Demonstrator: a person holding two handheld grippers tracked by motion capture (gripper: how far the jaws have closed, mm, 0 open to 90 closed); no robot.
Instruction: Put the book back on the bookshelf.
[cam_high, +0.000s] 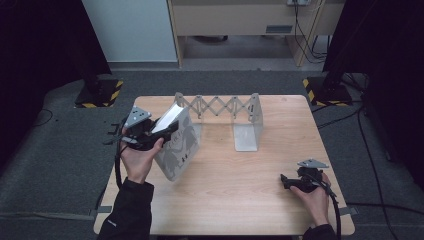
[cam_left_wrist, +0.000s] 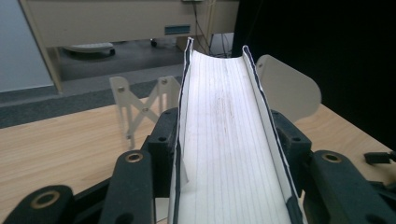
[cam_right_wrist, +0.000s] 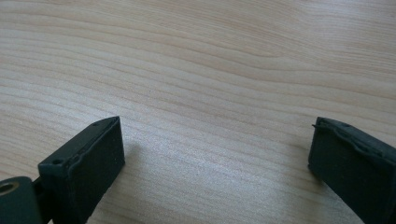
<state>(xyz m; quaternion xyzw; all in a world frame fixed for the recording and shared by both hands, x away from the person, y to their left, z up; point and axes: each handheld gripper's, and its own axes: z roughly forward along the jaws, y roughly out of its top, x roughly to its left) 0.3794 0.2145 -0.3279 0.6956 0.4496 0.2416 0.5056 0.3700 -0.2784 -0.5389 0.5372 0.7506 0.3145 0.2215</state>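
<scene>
Spanning dark carpet, a pale wooden table (cam_high: 235, 185)

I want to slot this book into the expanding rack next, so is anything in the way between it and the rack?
Nothing visible. The left hand-held gripper grips the grey-covered book, tilted beside the white expanding metal bookend rack. The wooden table inside the rack lies bare. The right hand-held gripper rests far off.
</scene>
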